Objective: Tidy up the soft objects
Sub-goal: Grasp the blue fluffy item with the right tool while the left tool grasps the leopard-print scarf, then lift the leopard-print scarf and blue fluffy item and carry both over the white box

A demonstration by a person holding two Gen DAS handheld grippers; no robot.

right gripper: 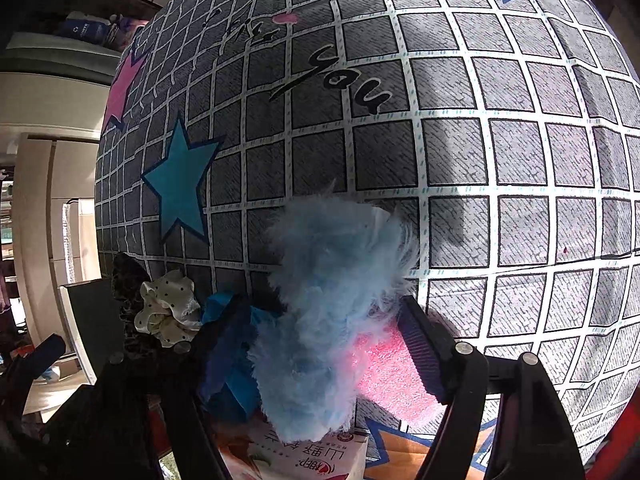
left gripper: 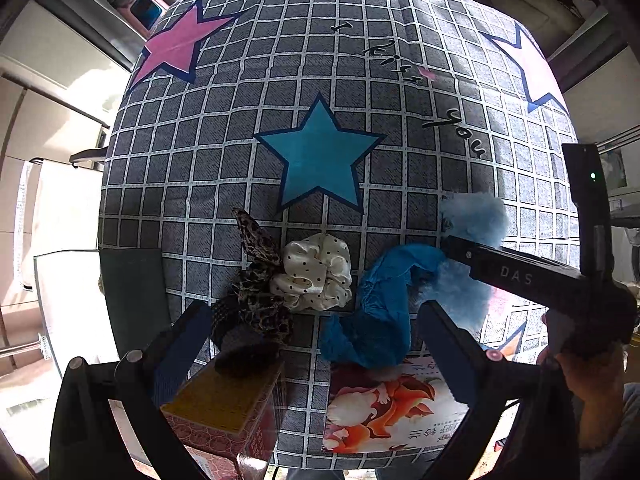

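Note:
Several soft things lie in a row on the checked star cloth: a leopard-print scrunchie, a white dotted scrunchie, a crumpled blue cloth and a pale blue fluffy piece. My left gripper hangs open straight above the scrunchies, touching nothing. In the right wrist view, my right gripper straddles the fluffy piece, which bulges loosely between the fingers, and most of the right pad stands bare. In the left wrist view, one right finger lies across the fluff.
A red and yellow box and a printed packet with an orange fox lie at the near edge. A white bin with a dark green panel stands left. A hand holds the right gripper.

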